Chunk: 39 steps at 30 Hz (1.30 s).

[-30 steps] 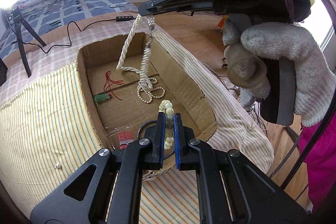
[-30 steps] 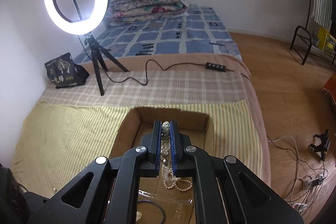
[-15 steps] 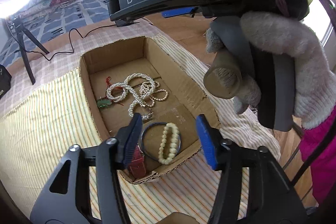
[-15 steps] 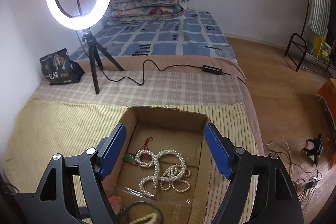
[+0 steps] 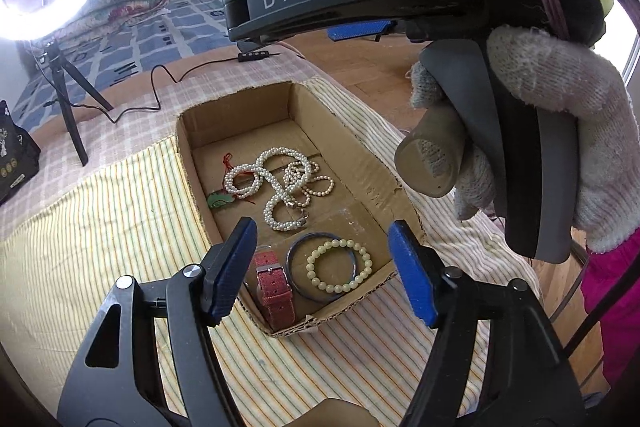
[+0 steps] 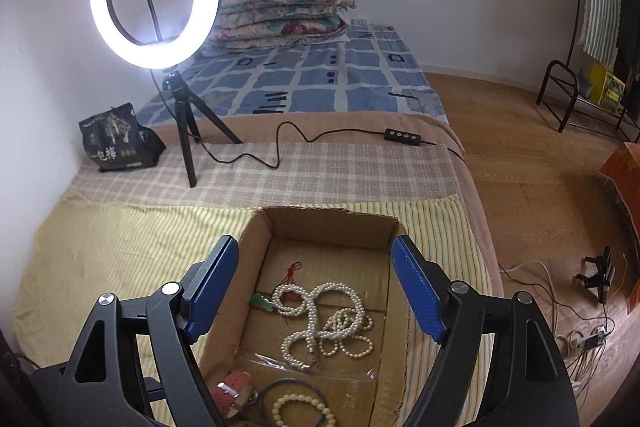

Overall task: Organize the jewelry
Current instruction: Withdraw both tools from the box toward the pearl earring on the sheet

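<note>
I had both tools hovering over the cardboard box point(image 5: 362, 163) on the striped yellow cloth point(image 5: 100, 227), and each was empty: the left gripper point(image 5: 322, 267) had its blue fingers spread wide above the box's near end, and the right gripper point(image 6: 314, 291) was spread just as wide over the middle of the box. All the jewelry I could see lay inside. The pearl necklace point(image 5: 280, 183) sat tangled mid-box, touching the green pendant on its red cord point(image 5: 221, 200) toward the left wall. At the near end lay the cream bead bracelet point(image 5: 338, 266) inside the dark bangle point(image 5: 296, 269), with the red watch strap point(image 5: 274, 285) just beside them at the near left corner. I judged this a pause between placements, with the box loaded and the task close to done unless pieces remained out of view. Any next move called for lifting clear or finding another item; I saw none on the cloth. The box walls were low and ragged, so a descent should stay central. Open cloth lay to the left, while the bed edge dropped away close on the right.
</note>
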Tool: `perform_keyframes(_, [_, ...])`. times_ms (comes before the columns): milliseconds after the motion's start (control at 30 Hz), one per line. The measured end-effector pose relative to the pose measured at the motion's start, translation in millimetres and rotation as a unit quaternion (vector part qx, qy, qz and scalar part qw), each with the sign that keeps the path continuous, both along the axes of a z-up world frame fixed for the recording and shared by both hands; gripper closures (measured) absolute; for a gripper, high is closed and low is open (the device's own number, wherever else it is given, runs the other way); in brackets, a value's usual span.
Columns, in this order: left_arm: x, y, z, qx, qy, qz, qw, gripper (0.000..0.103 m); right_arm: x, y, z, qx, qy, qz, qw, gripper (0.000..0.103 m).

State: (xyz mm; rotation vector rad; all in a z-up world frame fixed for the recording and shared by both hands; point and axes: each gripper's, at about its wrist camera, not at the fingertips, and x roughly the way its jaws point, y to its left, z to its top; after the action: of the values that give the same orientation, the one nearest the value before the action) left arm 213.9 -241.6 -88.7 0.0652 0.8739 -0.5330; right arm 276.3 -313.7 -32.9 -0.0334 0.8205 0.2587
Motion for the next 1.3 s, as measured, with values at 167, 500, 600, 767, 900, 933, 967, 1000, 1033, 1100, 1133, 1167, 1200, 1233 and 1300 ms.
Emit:
perform_keyframes(167, [-7,6,10,-0.003,-0.007,0.002,1.0000,0.033,-10,6,12,-0.004,-0.011,-0.005,1.000,0.024])
perform_keyframes(500, [-25,27,35,-0.012,-0.025,0.012,0.9995,0.033,-31,18,34,-0.014,-0.031,-0.012,0.999,0.024])
perform_keyframes(600, [-34,35,43,-0.013,-0.032,0.014,0.9993,0.033,-42,24,44,-0.014,-0.039,-0.011,0.999,0.024])
perform_keyframes(767, [-51,57,58,-0.024,-0.043,0.027,0.9984,0.032,-64,40,62,-0.023,-0.049,-0.006,0.999,0.024])
perform_keyframes(900, [-67,74,63,-0.020,-0.054,0.031,0.9979,0.032,-86,55,79,-0.035,-0.069,0.001,0.997,0.024])
perform_keyframes(933, [-70,78,64,-0.019,-0.055,0.032,0.9978,0.032,-93,59,84,-0.039,-0.076,0.002,0.996,0.024])
perform_keyframes(967, [-75,84,65,-0.018,-0.058,0.034,0.9976,0.032,-100,63,88,-0.042,-0.083,0.003,0.996,0.024])
perform_keyframes(1000, [-78,88,66,-0.017,-0.061,0.035,0.9974,0.032,-105,66,92,-0.045,-0.089,0.004,0.995,0.024])
perform_keyframes(1033, [-83,94,67,-0.015,-0.063,0.038,0.9972,0.032,-109,69,95,-0.048,-0.093,0.006,0.995,0.024])
perform_keyframes(1100, [-90,106,67,-0.013,-0.064,0.043,0.9969,0.032,-120,76,100,-0.053,-0.102,0.010,0.993,0.023])
perform_keyframes(1133, [-93,111,66,-0.013,-0.063,0.046,0.9969,0.032,-124,79,102,-0.054,-0.105,0.013,0.993,0.023])
perform_keyframes(1167, [-95,116,65,-0.011,-0.062,0.048,0.9968,0.032,-129,83,104,-0.056,-0.108,0.017,0.992,0.023])
perform_keyframes(1200, [-97,121,64,-0.010,-0.061,0.051,0.9968,0.032,-133,87,106,-0.058,-0.111,0.020,0.992,0.023])
perform_keyframes(1233, [-99,126,62,-0.008,-0.059,0.053,0.9968,0.032,-136,89,108,-0.061,-0.114,0.022,0.991,0.023])
perform_keyframes(1300, [-104,139,58,-0.003,-0.055,0.059,0.9967,0.032,-144,96,110,-0.068,-0.120,0.029,0.990,0.023])
